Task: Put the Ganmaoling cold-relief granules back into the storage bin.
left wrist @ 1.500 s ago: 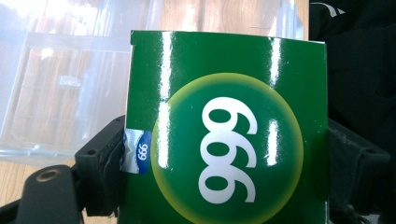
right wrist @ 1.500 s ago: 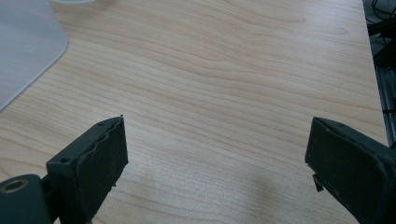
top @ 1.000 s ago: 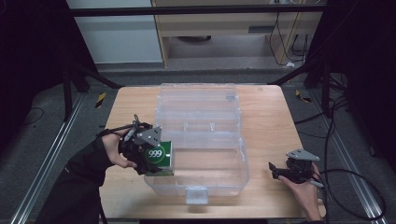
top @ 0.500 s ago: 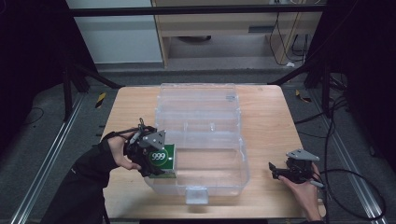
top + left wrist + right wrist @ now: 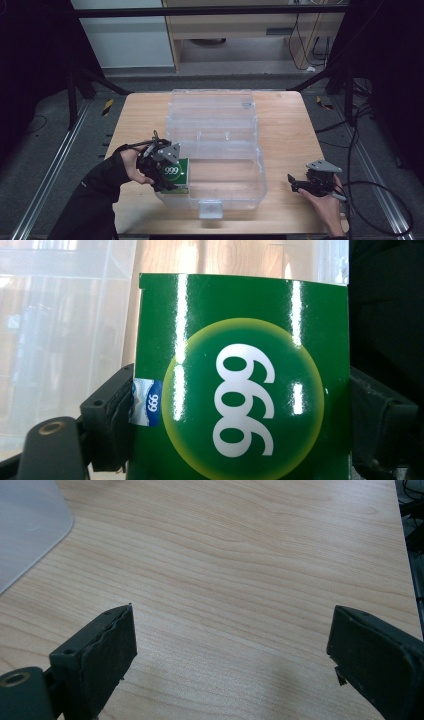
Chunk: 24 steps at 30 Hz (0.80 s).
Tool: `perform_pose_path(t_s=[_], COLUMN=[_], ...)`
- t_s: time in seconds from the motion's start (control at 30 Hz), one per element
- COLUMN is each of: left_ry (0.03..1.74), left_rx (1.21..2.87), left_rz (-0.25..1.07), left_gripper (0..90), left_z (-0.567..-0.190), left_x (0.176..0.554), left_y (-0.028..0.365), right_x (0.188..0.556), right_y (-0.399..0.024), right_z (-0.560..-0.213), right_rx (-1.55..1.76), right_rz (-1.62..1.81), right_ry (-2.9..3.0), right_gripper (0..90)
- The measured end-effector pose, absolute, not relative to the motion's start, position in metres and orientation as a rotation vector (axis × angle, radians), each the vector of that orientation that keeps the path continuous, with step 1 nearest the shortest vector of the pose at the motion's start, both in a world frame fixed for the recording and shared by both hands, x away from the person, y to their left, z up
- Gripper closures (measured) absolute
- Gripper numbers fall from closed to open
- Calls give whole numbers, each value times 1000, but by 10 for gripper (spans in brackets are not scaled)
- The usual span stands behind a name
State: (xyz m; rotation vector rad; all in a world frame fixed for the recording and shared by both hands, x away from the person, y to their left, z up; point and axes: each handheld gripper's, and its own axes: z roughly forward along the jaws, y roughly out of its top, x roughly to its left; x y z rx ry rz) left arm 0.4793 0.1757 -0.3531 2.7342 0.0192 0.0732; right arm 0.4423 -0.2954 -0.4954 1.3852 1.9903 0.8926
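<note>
A glossy green box [image 5: 176,174] marked "999" is clamped between the jaws of my left gripper [image 5: 167,172], which is shut on it at the near left corner of the clear plastic bin [image 5: 215,150]. The left gripper view looks straight at the green box [image 5: 240,380], with both black pads pressed on its sides and the bin's clear wall behind it. Near the table's front right edge, my right gripper [image 5: 300,184] rests open, held low in a hand. In its own view the right gripper [image 5: 232,652] stands wide apart over bare wood.
The clear bin's open lid [image 5: 212,107] lies flat behind it toward the far side. A latch tab [image 5: 210,209] juts from the bin's front. The wooden table [image 5: 285,130] has bare surface right of the bin; a bin corner [image 5: 27,525] shows at upper left.
My left gripper has carried the green box downward and a little rightward, lower against the bin's near left corner. The right gripper has stayed where it was.
</note>
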Motion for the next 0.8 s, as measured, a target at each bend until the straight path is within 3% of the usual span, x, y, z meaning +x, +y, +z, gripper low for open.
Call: perform_pose_path(t_s=[0.8], left_ry=[41], left_rx=[2740], left_rz=[54], left_gripper=[146], left_z=[-382], left_x=[483], left_y=[175], right_x=[442], right_y=[-295], right_z=[-496], right_rx=[1372], right_rz=[890], right_ry=[1996], right_gripper=[57])
